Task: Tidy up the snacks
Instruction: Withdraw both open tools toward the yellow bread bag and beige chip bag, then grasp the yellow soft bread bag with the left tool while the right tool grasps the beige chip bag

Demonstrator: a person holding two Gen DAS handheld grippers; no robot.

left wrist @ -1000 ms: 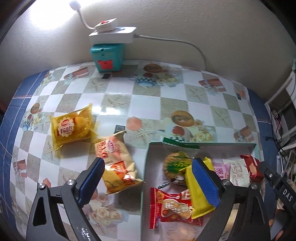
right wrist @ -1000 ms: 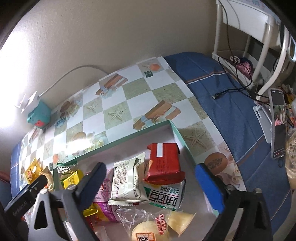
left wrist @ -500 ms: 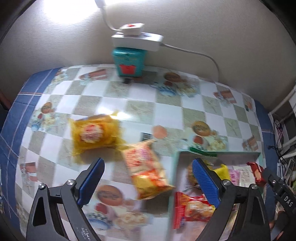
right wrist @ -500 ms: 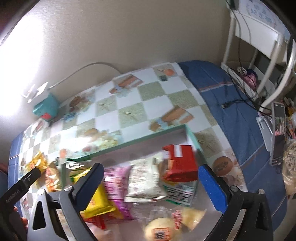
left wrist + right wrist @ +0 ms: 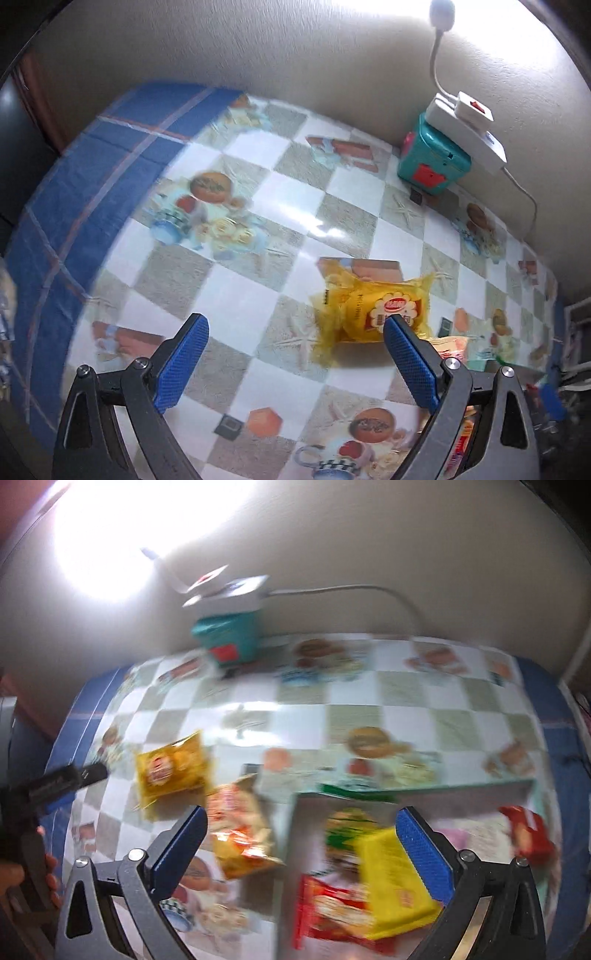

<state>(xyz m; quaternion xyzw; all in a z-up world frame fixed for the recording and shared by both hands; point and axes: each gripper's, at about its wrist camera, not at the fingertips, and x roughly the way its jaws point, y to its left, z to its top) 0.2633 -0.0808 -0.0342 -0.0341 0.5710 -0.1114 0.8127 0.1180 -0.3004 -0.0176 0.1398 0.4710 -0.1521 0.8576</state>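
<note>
Yellow snack packet [image 5: 373, 312] beside wide-open, empty left gripper [image 5: 295, 332], right gripper [image 5: 301, 821] likewise, over box [image 5: 295, 834] edge.

Each hand-held gripper [image 5: 295, 323] [image 5: 302, 814] has black triangular-cutout arms, silver screws and blue textured fingertips [image 5: 408, 358].

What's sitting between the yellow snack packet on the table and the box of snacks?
In the right wrist view, an orange-and-cream snack bag lies between the yellow packet and the box.

yellow snack packet [image 5: 373, 312] lies flat beside orange packet [image 5: 240, 834].
</note>
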